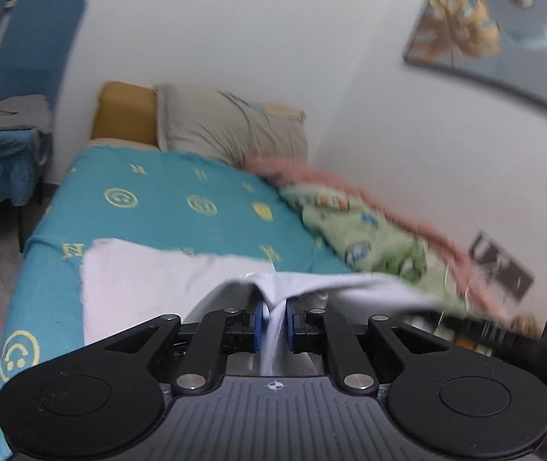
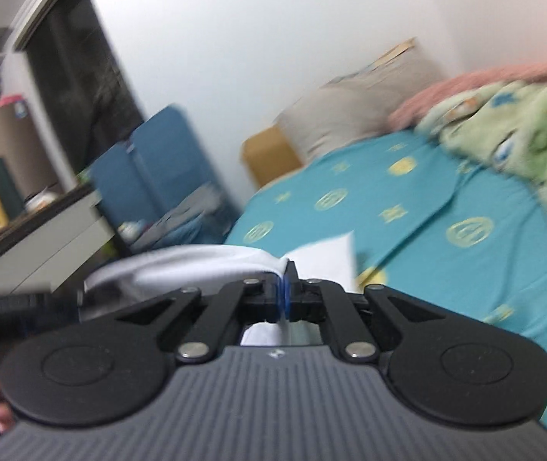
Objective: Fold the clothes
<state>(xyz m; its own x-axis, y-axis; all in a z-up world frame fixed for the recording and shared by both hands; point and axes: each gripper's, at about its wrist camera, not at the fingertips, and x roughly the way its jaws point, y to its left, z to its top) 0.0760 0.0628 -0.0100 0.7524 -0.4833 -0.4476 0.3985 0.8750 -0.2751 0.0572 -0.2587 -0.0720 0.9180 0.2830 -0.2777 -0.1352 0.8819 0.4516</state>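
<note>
Fabric-wise, the white garment (image 1: pixel 150 288) looked like thin, light knit stuff: totally floppy, no stiffness at all, sagging wherever it wasn't held. Nothing fragile about it, and probably not slippery either, since cloth like that tends to bunch and cling rather than slide. Best places to take hold, as a guess, were along an edge or at a corner, with enough cloth in the pinch that it wouldn't creep out under its own drape.

That was pretty much how it sat. The left gripper (image 1: pixel 273 317) had its blue pads pressed onto a fold of the white cloth, which ran right through the gap between the fingers and back toward the camera. From there the garment spread forward and to the left, draping over the near edge of the bed (image 1: pixel 181 192) with its teal patterned sheet.

The right gripper (image 2: pixel 285 296) was squeezed nearly closed too, with a thin bit of the same white garment (image 2: pixel 181 269) caught between its pads. Most of the cloth bulged off to the left of it, and a flat white corner lay on the sheet just past the fingertips.

Both views were blurry, so exactly which part of the garment each one held couldn't be told. The green quilt (image 1: pixel 373 242) and pillow (image 1: pixel 235 126) sat well clear at the far side of the bed.
</note>
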